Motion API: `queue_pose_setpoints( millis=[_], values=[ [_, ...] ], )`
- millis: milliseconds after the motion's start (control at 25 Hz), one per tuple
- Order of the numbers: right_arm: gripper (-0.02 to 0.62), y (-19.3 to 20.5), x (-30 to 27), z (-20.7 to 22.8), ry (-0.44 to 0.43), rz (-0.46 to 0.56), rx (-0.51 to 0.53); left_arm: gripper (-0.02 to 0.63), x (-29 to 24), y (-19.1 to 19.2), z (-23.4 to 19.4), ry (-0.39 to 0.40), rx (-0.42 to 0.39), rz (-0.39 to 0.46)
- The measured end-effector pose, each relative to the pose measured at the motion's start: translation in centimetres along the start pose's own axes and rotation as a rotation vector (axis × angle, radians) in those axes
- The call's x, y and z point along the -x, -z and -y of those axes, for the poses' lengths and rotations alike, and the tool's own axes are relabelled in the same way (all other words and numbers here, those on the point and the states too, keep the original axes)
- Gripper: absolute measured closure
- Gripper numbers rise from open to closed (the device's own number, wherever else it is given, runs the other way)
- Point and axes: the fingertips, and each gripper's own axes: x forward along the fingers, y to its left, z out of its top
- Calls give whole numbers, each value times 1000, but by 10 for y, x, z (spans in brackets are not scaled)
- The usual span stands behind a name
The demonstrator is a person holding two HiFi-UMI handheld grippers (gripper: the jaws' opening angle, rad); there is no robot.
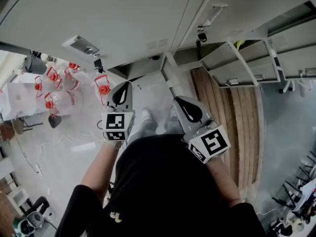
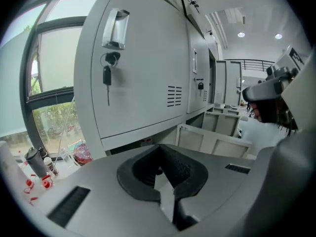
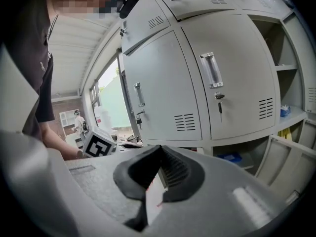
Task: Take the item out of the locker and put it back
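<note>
Before the shut locker doors, the left gripper and right gripper are held clenched and empty, presumably between steps.

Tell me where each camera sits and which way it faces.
Head view: on the person's head, looking steeply down at the lockers; shows both forearms, the left gripper and right gripper.
Left gripper view: rides the left gripper, facing a keyed locker door over its shut jaws.
Right gripper view: rides the right gripper, facing closed doors and open shelves; shut jaws, person's sleeve.
Shared: the left gripper's marker cube shows in head and right gripper views.
</note>
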Motion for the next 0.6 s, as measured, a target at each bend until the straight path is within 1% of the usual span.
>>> queue_pose_setpoints(
  millis=[80,240,320,400,480,600],
  values=[
    [597,-4,-3,0,-12,9,1,592,12,-11,2,18,20,29],
    [597,-11,-6,-1,-39,24,4,592,36,-35,4,51,118,93],
    [597,-15,-8,-3,-57,29,9,592,46,-42,3,68,149,117],
    [597,-20,-9,-6,-77,38,14,592,57,-53,2,69,177,138],
    [597,-26,-8,-10,-98,47,19,592,68,-65,2,57,194,148],
    [597,-35,-8,-13,-125,60,29,592,83,-78,7,61,189,169]
  ],
)
